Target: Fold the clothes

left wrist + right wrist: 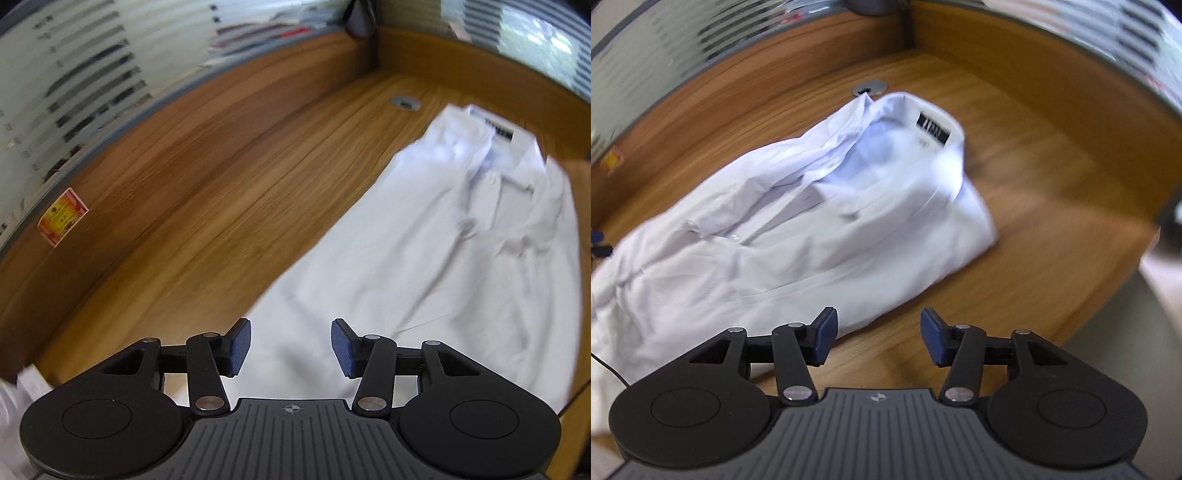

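1. A white shirt (798, 229) lies on the wooden tabletop (1034, 236), partly folded into a long, narrow bundle with its sides turned in over the front.
2. In the right wrist view its long axis runs on a slant, from the collar (923, 122) at the upper middle down to the loose, rumpled lower end at the left edge of the picture. The collar end points toward the far corner of the tabletop, where two wooden partition walls meet.
3. A black label (933, 130) sits inside the back of the collar, facing up. The button placket runs down the length of the bundle, so the front of the shirt faces up.
4. A round grey cable port (870, 88) is set into the tabletop just beyond the collar, close to it but apart.
5. In the left wrist view the same shirt (436, 266) fills the right half, its collar (491, 125) at the upper right and its body widening toward the camera, running under the tongs.
6. The left tongs (291, 347) stand half wide above the lower part of the shirt; nothing is between the blue pads (240, 345), and they press on no cloth.
7. The right tongs (878, 336) also stand half wide and hold nothing. They hang over the near long edge of the bundle, with bare wood showing between the pads (932, 338).
8. An orange and yellow sticker (63, 216) is on the wooden partition at the left, well away from the shirt.
9. Both views are smeared by motion blur, so fine creases are hard to read.
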{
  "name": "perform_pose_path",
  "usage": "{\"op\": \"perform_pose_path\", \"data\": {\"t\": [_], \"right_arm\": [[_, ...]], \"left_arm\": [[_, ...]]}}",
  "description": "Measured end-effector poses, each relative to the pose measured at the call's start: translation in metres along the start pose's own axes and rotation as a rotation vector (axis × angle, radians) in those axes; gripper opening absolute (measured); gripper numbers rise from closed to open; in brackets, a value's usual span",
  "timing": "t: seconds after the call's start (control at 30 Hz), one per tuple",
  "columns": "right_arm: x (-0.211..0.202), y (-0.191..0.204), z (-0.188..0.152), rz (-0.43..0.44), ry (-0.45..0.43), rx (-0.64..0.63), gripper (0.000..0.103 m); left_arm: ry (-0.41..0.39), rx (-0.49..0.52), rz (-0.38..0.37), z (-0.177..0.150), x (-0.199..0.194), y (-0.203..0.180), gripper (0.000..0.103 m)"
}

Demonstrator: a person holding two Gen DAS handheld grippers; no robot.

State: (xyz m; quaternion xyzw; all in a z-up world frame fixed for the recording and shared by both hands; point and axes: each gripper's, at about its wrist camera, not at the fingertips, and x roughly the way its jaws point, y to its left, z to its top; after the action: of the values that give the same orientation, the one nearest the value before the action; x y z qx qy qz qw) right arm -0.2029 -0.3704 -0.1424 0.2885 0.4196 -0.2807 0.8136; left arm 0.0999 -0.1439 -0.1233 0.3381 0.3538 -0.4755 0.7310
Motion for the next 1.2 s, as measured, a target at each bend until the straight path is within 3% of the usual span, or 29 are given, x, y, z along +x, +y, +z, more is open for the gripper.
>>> {"op": "perform_pose_path", "data": {"t": [0.27,0.4,0.47,0.5,0.53,0.57,0.67,0.73,0.97,1.2], "right_arm": [[0.012,0.072,-0.044,0.007,-0.011,0.158,0.061],[0.022,0.095,-0.052,0.007,-0.001,0.191,0.061],[0.027,0.104,-0.052,0.012,0.001,0.191,0.061],[0.03,0.107,-0.053,0.012,0.003,0.188,0.06],[0.032,0.11,-0.052,0.009,0.005,0.183,0.059],[0.035,0.113,-0.052,0.002,0.007,0.176,0.053],[0.04,0.117,-0.047,-0.025,0.017,0.151,0.04],[0.043,0.118,-0.041,-0.027,0.028,0.138,0.037],[0.058,0.117,-0.009,0.003,0.08,-0.001,0.037],[0.079,0.112,0.033,0.097,0.133,-0.187,0.037]], "left_arm": [[0.073,0.11,-0.104,0.009,0.053,0.046,0.055],[0.092,0.086,-0.187,0.009,0.067,0.057,0.055],[0.093,0.065,-0.223,0.006,0.069,0.062,0.051],[0.093,0.05,-0.247,0.005,0.07,0.065,0.043],[0.097,0.029,-0.281,0.002,0.07,0.068,0.025],[0.099,0.012,-0.303,-0.001,0.071,0.07,0.023],[0.085,-0.008,-0.298,-0.01,0.067,0.072,0.021],[0.087,-0.039,-0.286,-0.016,0.065,0.072,0.021],[0.094,-0.177,-0.207,-0.051,0.04,0.07,0.022],[0.097,-0.358,-0.089,-0.103,0.001,0.051,0.022]]}}
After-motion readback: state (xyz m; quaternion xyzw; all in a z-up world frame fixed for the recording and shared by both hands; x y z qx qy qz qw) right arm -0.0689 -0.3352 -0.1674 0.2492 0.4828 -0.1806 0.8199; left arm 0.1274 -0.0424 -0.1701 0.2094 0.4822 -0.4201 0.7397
